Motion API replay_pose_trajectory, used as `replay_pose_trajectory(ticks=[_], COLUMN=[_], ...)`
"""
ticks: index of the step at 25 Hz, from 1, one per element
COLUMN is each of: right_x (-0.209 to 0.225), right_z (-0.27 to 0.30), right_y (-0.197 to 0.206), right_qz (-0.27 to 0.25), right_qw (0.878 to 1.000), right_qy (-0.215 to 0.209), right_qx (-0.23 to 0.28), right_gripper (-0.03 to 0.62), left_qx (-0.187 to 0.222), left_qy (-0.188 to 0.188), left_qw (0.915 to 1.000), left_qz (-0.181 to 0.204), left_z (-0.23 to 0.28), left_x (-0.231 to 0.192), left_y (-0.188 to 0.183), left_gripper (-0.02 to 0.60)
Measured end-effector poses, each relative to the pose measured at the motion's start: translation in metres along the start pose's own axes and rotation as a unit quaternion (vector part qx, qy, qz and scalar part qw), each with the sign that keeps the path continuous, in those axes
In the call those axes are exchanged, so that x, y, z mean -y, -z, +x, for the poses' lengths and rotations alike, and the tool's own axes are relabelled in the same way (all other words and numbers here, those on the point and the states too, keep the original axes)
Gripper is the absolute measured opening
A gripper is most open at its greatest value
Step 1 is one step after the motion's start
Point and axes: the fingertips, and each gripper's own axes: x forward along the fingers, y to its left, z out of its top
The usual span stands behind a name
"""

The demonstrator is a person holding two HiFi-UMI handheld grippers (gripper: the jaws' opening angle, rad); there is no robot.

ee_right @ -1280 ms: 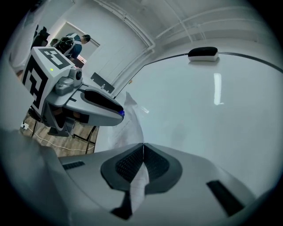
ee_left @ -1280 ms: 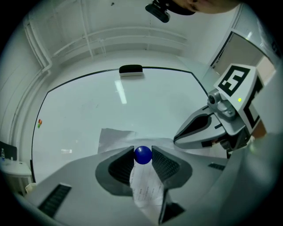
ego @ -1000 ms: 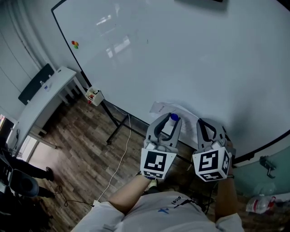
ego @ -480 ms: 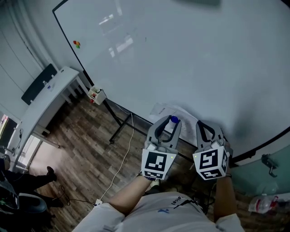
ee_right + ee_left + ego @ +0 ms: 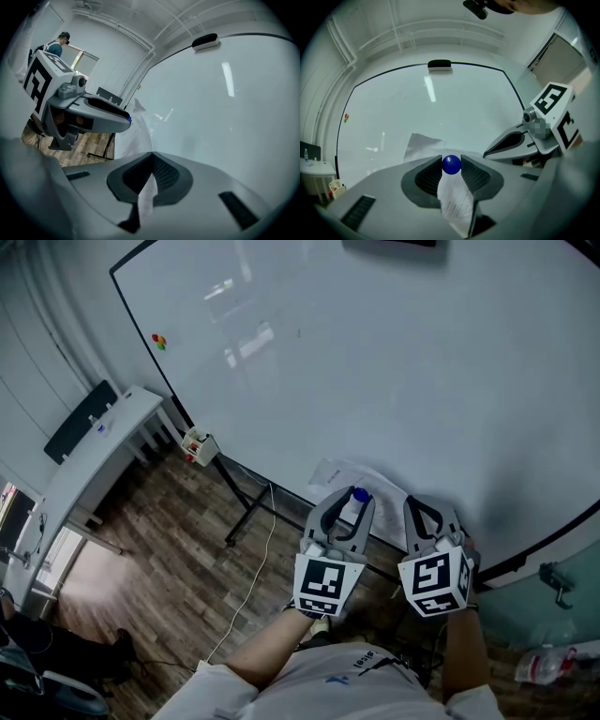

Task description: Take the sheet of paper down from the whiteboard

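Left gripper point(image 5: 356, 499) pinches the blue magnet point(image 5: 451, 164) pinning the sheet of paper point(image 5: 342, 472). Right gripper point(image 5: 151, 157) is clamped on the sheet's edge. Sheet looks light, limp and tearable: hold the edge, pull gently.

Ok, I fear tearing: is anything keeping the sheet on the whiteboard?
The blue magnet sits on the sheet of paper, gripped by the left hand-held gripper; the right hand-held gripper is shut on the sheet.

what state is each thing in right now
left gripper: shut on the blue magnet
right gripper: shut on the sheet of paper
blue magnet: pinched between the left jaws
sheet of paper: creased, lying against the whiteboard
whiteboard: upright, nearly blank
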Motion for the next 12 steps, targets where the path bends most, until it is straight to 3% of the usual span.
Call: replay_pose_trajectory(ticks=[12], right_x=[0.0006], right_z=[0.0016], right_y=[-0.0043], right_qz=[-0.005], right_qw=[1.0], right_qy=[0.001], right_qx=[0.001], right_gripper=[0.014], left_qx=[-0.002], left_qy=[0.002], left_qw=[1.0], left_qz=[-0.006], left_z=[0.0013], left_x=[0.0007], left_y=[0.002], left_gripper=[0.133])
